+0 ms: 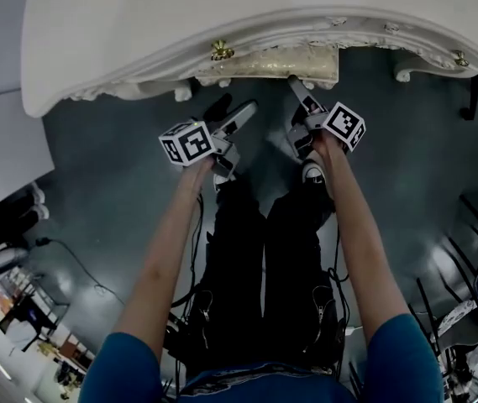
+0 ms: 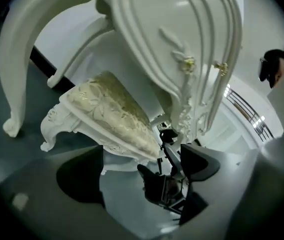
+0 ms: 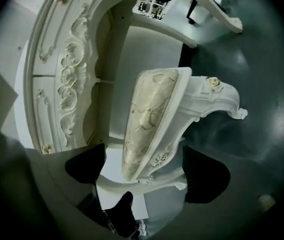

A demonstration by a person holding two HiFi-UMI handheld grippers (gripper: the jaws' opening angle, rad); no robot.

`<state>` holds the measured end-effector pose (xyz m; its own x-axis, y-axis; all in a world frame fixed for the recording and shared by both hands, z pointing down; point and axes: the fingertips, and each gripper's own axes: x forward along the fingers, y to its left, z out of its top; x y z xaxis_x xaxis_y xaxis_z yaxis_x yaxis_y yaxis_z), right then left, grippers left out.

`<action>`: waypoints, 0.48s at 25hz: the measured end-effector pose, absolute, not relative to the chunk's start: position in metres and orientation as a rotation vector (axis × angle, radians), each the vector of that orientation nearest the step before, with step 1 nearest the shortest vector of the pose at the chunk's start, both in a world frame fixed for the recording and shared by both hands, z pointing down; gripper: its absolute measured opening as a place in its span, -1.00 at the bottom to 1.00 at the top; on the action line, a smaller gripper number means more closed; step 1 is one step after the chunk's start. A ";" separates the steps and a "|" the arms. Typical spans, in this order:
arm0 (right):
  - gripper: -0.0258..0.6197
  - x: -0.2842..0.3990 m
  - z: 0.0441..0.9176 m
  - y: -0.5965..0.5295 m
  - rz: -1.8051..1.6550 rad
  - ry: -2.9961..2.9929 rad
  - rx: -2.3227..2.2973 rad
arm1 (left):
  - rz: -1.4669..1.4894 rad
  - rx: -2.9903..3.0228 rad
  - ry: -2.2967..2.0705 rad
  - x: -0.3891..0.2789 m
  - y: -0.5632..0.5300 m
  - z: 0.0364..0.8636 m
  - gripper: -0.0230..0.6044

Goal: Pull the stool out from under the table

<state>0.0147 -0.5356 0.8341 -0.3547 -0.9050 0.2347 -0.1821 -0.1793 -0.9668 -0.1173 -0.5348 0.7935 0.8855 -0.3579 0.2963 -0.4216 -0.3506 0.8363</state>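
- My legs (image 1: 260,259) stand on the dark floor (image 1: 112,166), squared up to the furniture so I can draw straight back.
- My left claw (image 1: 232,112) is spread wide and holds nothing. The corner of the stool (image 1: 282,60) sits between its jaws, untouched.
- My right claw (image 1: 302,99) gapes likewise around the stool's front rail, pads clear of it.
- The stool is tucked mostly beneath the white table (image 1: 180,23) with only its cushioned front edge showing, so I judge the pull not yet done.
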 end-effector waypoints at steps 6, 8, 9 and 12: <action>0.69 0.038 0.872 -0.559 -1.581 1.265 -1.269 | -0.206 1.747 -0.589 -0.097 -0.578 0.832 0.82; 0.69 0.049 0.874 -0.563 -1.526 1.165 -1.216 | -0.337 1.676 -0.582 -0.094 -0.588 0.833 0.86; 0.69 0.054 0.874 -0.566 -1.498 1.148 -1.201 | -0.390 1.657 -0.598 -0.096 -0.596 0.833 0.86; 0.69 0.060 0.872 -0.578 -1.476 1.166 -1.188 | -0.492 1.629 -0.685 -0.102 -0.618 0.837 0.91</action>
